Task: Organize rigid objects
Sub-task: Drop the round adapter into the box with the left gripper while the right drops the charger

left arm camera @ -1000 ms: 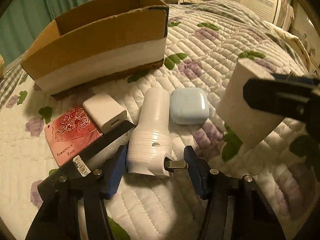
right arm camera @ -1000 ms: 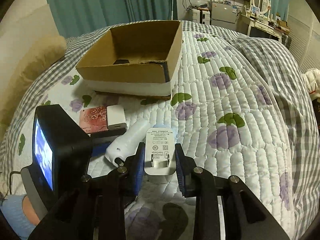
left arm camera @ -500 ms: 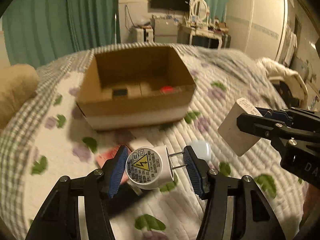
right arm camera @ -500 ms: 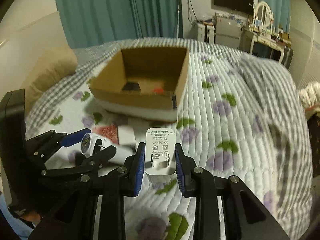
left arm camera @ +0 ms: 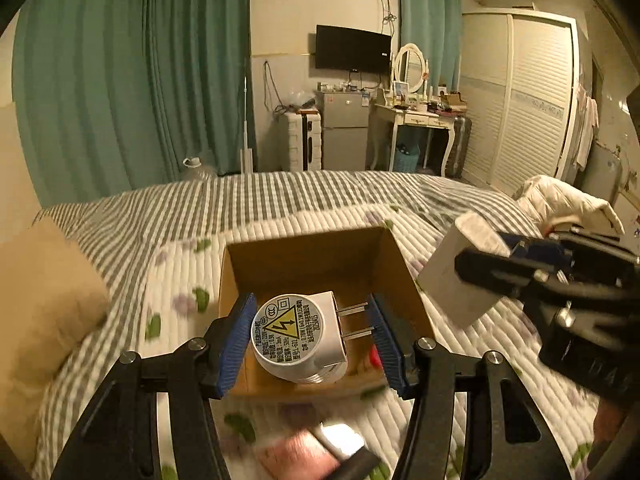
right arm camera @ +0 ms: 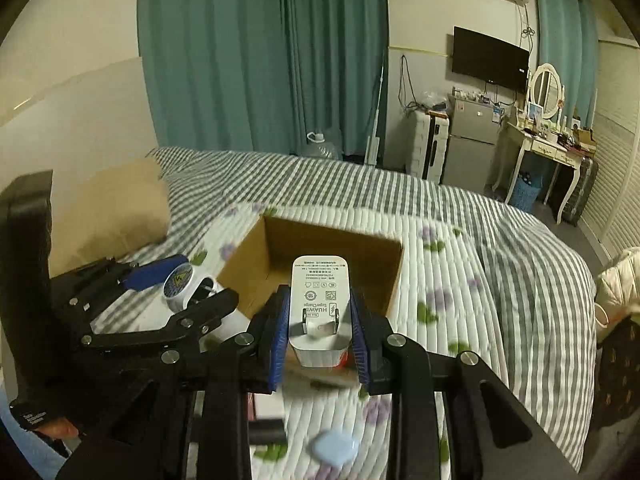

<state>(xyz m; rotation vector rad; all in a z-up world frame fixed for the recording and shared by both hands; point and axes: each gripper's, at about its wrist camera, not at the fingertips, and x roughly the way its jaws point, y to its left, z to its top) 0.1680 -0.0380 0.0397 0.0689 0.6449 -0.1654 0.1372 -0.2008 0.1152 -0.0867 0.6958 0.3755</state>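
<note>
Both tongs are loaded: my left tongs clamp the round white plug adapter by its body and prongs, and my right tongs pinch the flat white charger. Each hangs above the open cardboard box on the quilted bed, with a pale blue case lying near me on the quilt

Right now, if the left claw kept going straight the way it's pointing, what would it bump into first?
Most likely the cardboard box: the left claw, gripping a round plug, points down into its open top. Depth is hard to judge, so it could meet the inner wall or floor.
</note>
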